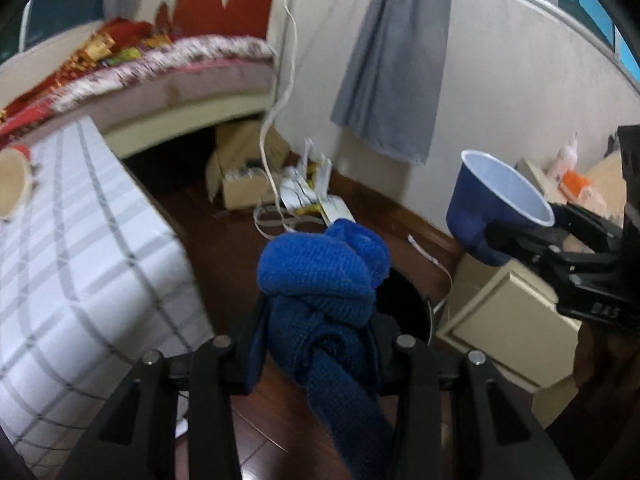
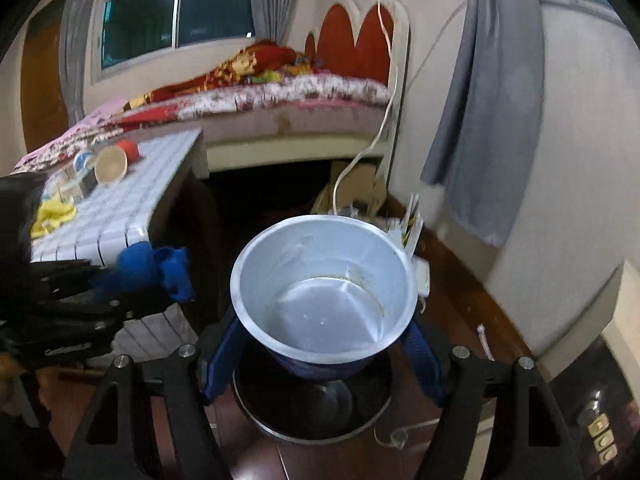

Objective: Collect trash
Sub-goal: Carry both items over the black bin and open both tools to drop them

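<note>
My left gripper (image 1: 320, 320) is shut on a crumpled blue knitted cloth (image 1: 324, 272), held above the floor near the dark round bin (image 1: 404, 304); the cloth also shows at the left in the right wrist view (image 2: 152, 268). My right gripper (image 2: 324, 344) is shut on a blue paper cup (image 2: 324, 288) with a white, empty inside, held directly over the black bin (image 2: 312, 404). In the left wrist view the cup (image 1: 496, 204) and right gripper (image 1: 520, 236) are at the right, above and right of the bin.
A table with a grey-checked cloth (image 1: 80, 260) stands at the left, with a tan bowl (image 2: 110, 166), a red cup (image 2: 128, 149) and yellow scraps (image 2: 52, 216) on it. A bed (image 2: 280, 96) is behind. Cardboard boxes (image 1: 240, 172), cables and a cream cabinet (image 1: 508, 328) crowd the floor by the wall.
</note>
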Demonstrator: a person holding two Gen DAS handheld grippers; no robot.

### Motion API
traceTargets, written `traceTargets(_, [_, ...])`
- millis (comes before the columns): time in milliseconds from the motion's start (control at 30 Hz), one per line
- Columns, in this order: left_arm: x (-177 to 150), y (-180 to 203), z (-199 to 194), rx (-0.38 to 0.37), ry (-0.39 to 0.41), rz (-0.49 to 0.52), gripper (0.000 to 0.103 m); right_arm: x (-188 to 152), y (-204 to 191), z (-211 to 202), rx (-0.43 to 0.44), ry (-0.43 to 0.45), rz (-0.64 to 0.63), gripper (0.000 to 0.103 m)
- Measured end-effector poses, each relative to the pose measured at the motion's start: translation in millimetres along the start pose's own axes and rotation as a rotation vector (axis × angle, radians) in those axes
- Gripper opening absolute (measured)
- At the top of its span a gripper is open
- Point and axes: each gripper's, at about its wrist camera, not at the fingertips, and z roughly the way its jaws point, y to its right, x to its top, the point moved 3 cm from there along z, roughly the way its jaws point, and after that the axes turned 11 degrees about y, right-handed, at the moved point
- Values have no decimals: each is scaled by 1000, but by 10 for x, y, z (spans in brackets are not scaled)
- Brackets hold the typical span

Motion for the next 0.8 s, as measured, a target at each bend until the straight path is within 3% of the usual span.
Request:
traceTargets(367, [-298, 166, 782, -119, -174, -30, 42, -590, 146, 754, 124, -221, -97, 76])
traceTargets(433, [-305, 206, 881, -163, -202, -33, 58, -677, 181, 904, 150, -270, -104, 77])
traceTargets(467, [-301, 201, 944, -162, -210, -35, 70, -723, 200, 986, 138, -294, -119, 89])
traceTargets(500, [-304, 189, 989, -133, -211, -24, 94, -794, 245, 1082, 92, -331, -143, 102])
traceTargets(533, [-310, 175, 1011, -109, -211, -14, 102, -845, 307, 1162, 49, -358, -154, 102])
traceTargets(633, [-340, 104, 1004, -63, -219, -30, 102, -913, 518, 1198, 42, -380, -107, 102])
traceTargets(800, [-335, 71, 841, 47, -164, -20, 102, -889, 776, 1134, -29, -410, -4, 102])
